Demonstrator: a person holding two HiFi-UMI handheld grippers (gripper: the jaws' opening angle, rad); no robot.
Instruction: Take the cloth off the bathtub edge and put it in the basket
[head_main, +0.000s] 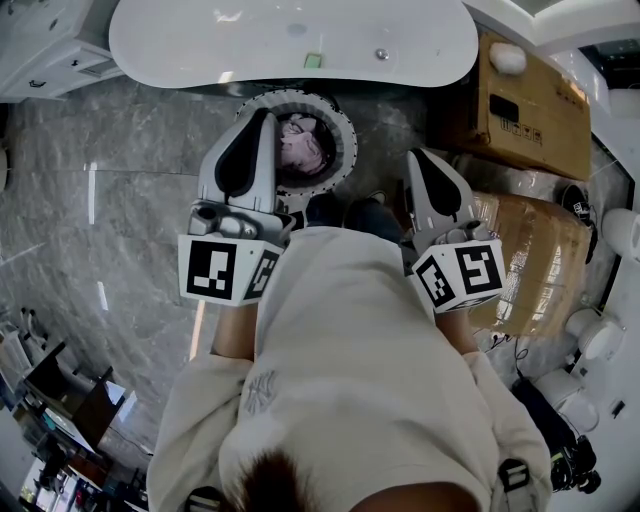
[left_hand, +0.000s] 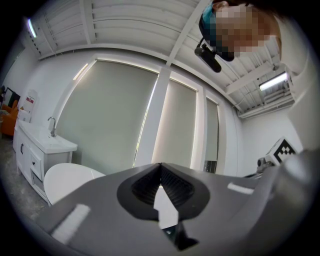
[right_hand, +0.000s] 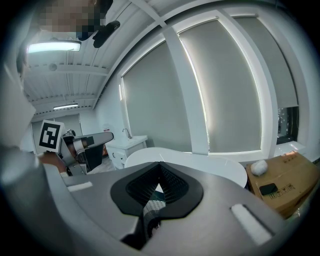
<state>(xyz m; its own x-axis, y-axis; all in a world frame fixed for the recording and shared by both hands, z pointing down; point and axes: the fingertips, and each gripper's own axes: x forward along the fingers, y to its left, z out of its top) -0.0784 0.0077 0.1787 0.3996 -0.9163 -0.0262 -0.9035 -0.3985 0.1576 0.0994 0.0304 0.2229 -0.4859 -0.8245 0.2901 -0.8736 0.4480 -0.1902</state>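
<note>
1. Head view: left gripper (head_main: 267, 114) and right gripper (head_main: 414, 154) both point ahead toward the bathtub (head_main: 290, 40); the basket (head_main: 347, 140) sits on the floor just ahead of and below the left fingertips, and off to the left of the right fingertips; the pink cloth (head_main: 300, 146) lies bunched inside the basket; no cloth shows on the tub edge in this view; a cardboard box (head_main: 520, 110) stands to the right of the right fingertips.
2. Left gripper view: fingers (left_hand: 172, 187) are clenched tip to tip with nothing between them; beyond the tips are only the window blinds, with the tub's white rim low and left of them; neither basket nor cloth shows here.
3. Right gripper view: fingers (right_hand: 172, 186) likewise pressed together and empty; the tub rim runs across just beyond the tips, bare where visible; the box is to the right of the tips, and the other gripper is off to the left.
4. Judgement: the task looks done, with the cloth in the basket and both grippers empty.
5. Risks: the left tips appear to overlap the basket's near rim from above, so a careless drop or sweep could nudge or tip the basket and spill the cloth; closed tips dragged through the basket could snag the cloth and pull a fold over the rim; drawing both grippers straight back seems safest.
</note>
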